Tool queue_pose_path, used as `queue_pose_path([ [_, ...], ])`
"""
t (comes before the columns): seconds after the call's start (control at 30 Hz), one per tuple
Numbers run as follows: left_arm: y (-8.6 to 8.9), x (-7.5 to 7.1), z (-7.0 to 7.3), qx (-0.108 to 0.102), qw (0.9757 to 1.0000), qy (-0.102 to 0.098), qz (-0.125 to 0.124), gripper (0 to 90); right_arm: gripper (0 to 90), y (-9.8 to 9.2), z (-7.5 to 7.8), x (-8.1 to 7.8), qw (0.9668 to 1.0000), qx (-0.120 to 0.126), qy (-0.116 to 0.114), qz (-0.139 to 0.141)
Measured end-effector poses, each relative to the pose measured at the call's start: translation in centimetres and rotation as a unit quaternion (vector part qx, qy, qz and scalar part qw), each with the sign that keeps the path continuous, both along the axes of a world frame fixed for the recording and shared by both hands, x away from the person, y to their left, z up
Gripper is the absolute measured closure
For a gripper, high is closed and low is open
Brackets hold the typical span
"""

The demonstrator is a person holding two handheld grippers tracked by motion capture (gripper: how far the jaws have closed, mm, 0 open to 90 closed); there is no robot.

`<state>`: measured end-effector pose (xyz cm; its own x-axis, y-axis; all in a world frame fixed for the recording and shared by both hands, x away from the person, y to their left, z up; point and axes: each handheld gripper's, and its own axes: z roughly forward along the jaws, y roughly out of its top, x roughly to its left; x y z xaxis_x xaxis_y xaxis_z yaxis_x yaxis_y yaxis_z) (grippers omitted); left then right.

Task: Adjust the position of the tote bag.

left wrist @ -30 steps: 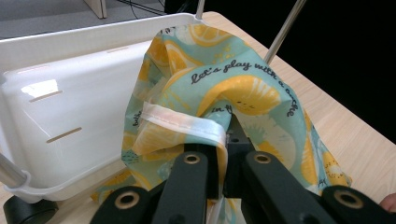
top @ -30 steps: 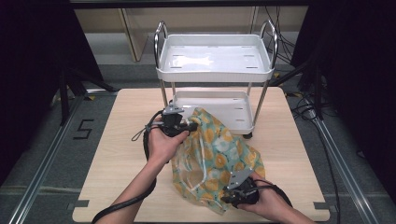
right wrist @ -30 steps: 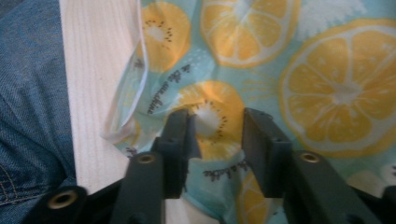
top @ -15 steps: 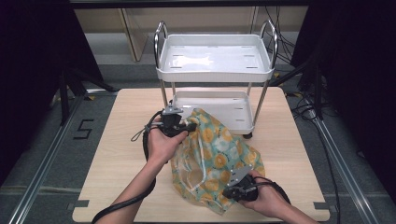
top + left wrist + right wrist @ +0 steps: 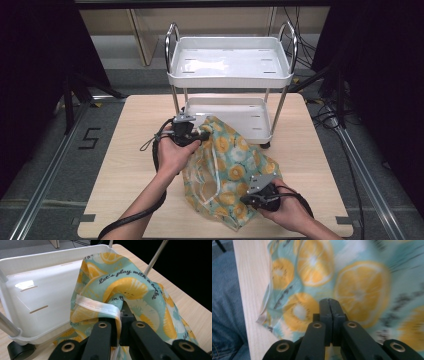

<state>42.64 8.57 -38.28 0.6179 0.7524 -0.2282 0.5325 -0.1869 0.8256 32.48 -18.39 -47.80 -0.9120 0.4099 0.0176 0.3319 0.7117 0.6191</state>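
A teal cloth bag (image 5: 235,170) printed with orange slices lies on the wooden table (image 5: 130,145), its top end against the cart's lower tray (image 5: 235,107). My left gripper (image 5: 200,136) is shut on the bag's white-hemmed edge (image 5: 100,306) at that top end, right by the tray (image 5: 37,290). My right gripper (image 5: 248,199) rests at the bag's lower right part with its jaws pressed together. In the right gripper view the right gripper (image 5: 329,301) has the fabric (image 5: 359,290) just beyond its tips, and I see no cloth between the pads.
A white two-tier cart (image 5: 230,82) on castors stands at the table's far side, both trays bare. One black castor (image 5: 17,351) sits close to my left gripper. The table's near edge (image 5: 252,315) runs beside the bag's corner.
The right hand has shifted slightly at the bag's lower right part. The left hand and the bag's top end have stayed where they were.
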Motion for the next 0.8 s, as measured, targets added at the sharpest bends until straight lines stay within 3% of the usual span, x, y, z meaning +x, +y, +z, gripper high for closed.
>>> queue_pose_path([
  [0.03, 0.0, 0.0, 0.0, 0.000, 1.0000, 0.000, 0.001, 88.6, 90.0, -0.2, 0.4, 0.2, 0.9998, 0.006, -0.017, 0.003],
  [0.1, 0.0, 0.0, -0.1, 0.000, 1.0000, 0.000, 0.001, 88.5, 90.0, -0.2, 0.6, 0.1, 0.9998, 0.011, -0.015, -0.001],
  [0.13, -0.1, 0.0, -0.1, 0.000, 1.0000, 0.001, 0.000, 88.6, 74.5, 0.1, 0.7, -0.2, 0.9997, 0.014, -0.018, 0.009],
  [0.23, 0.0, 0.1, -0.1, 0.010, 0.9999, 0.002, -0.006, 88.5, 61.4, 0.6, 0.5, -0.5, 0.9992, 0.025, -0.021, 0.023],
  [0.27, -0.2, 0.1, -0.1, 0.003, 1.0000, -0.003, -0.004, 88.5, 45.9, 1.2, 0.2, -1.0, 0.9988, 0.036, -0.019, 0.026],
  [0.3, -0.2, 0.1, -0.1, 0.003, 1.0000, -0.003, -0.004, 88.5, 45.9, 1.2, 0.2, -1.0, 0.9988, 0.036, -0.019, 0.026],
  [0.4, -0.2, 0.1, 0.0, 0.010, 0.9999, -0.005, -0.007, 88.6, 31.2, 2.1, -0.6, -1.5, 0.9985, 0.023, -0.026, 0.042],
  [0.57, -0.3, 0.0, -0.4, 0.000, 1.0000, -0.003, -0.005, 88.5, 28.5, 2.5, -1.9, -1.5, 0.9985, -0.013, -0.029, 0.045],
  [0.7, 0.0, 0.0, -0.4, 0.005, 1.0000, -0.003, -0.007, 88.5, 30.3, 2.5, -2.3, -1.5, 0.9992, -0.021, -0.014, 0.031],
  [0.8, -0.1, 0.0, -0.5, -0.003, 1.0000, -0.003, -0.003, 88.5, 31.5, 2.4, -2.5, -1.3, 0.9992, -0.018, -0.003, 0.035],
])
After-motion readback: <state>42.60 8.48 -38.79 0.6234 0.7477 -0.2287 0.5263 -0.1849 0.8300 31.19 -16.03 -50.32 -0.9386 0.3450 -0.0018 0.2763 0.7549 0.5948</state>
